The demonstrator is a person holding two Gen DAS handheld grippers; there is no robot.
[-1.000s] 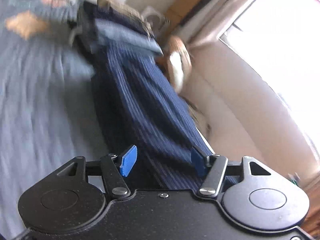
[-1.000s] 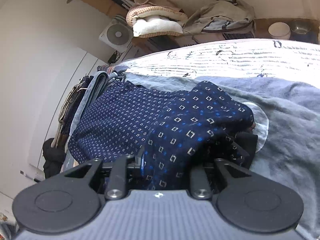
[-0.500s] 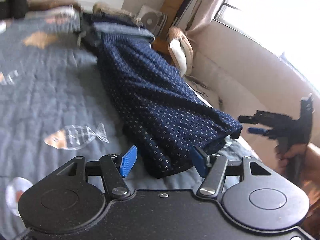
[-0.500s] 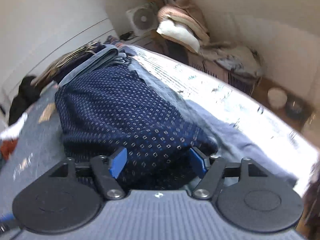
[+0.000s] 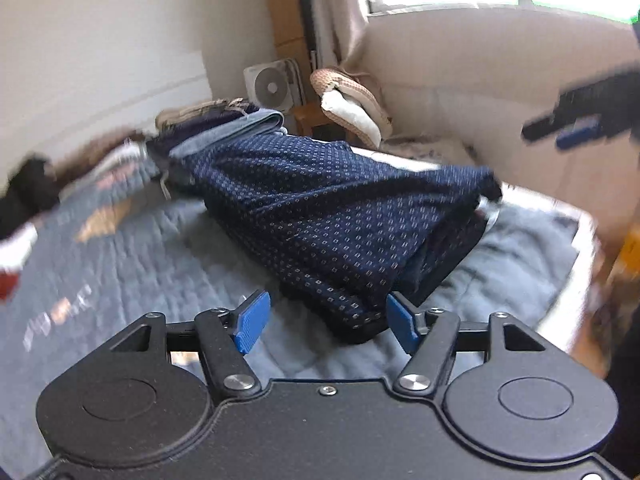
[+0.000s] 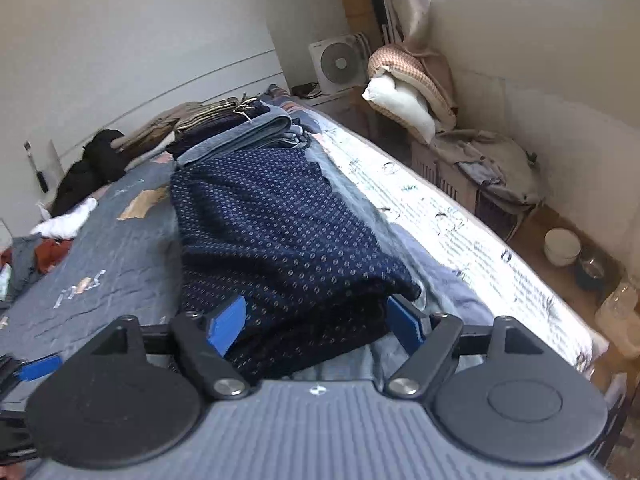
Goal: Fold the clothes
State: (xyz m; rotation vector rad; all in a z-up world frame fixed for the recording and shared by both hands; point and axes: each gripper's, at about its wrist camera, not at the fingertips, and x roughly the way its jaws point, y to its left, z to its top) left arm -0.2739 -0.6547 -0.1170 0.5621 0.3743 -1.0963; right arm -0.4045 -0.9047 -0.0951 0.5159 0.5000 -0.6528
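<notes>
Just let go: both tongs, left and right, now spread wide, pulled back from the shirt. Lying folded on the bed, ready for stacking.

Both wrist views look low along the bed (left seemingly blurred), sharing the fan.

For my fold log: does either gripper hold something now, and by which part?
Nothing is held. The left gripper and right gripper are open around the folded navy dotted garment.
</notes>
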